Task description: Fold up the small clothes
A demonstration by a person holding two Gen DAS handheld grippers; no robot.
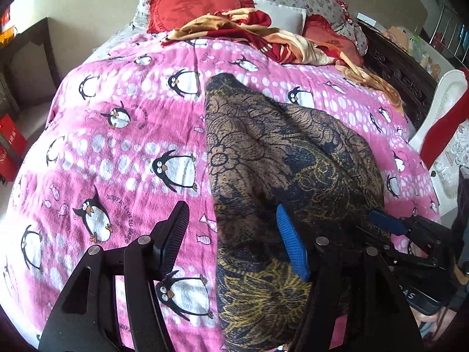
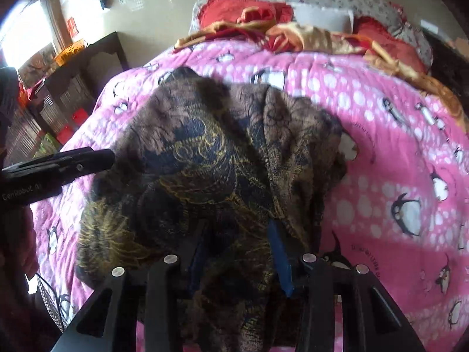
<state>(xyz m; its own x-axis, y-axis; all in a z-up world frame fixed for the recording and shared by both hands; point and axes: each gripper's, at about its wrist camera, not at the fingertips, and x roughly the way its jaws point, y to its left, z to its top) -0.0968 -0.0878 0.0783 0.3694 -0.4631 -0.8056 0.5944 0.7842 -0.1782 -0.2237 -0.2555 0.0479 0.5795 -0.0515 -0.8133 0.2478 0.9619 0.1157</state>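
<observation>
Both tools tilt down; left tool (image 1: 231, 240) gapes over garment (image 1: 278, 158).

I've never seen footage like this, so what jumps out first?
A bright pink penguin blanket covers the bed. On its middle lies a dark brown garment with gold flowers. Red cushions sit at the far end, and black grippers reach in from the near edge.

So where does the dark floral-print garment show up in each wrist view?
Left wrist: the dark floral-print garment runs from centre down to the bottom edge, right of middle, on the pink penguin blanket.
Right wrist: the garment fills the centre and lower middle, bunched between that claw's fingers.
Shared landmark: the red frilled pillow at the top, left of centre in both.
</observation>
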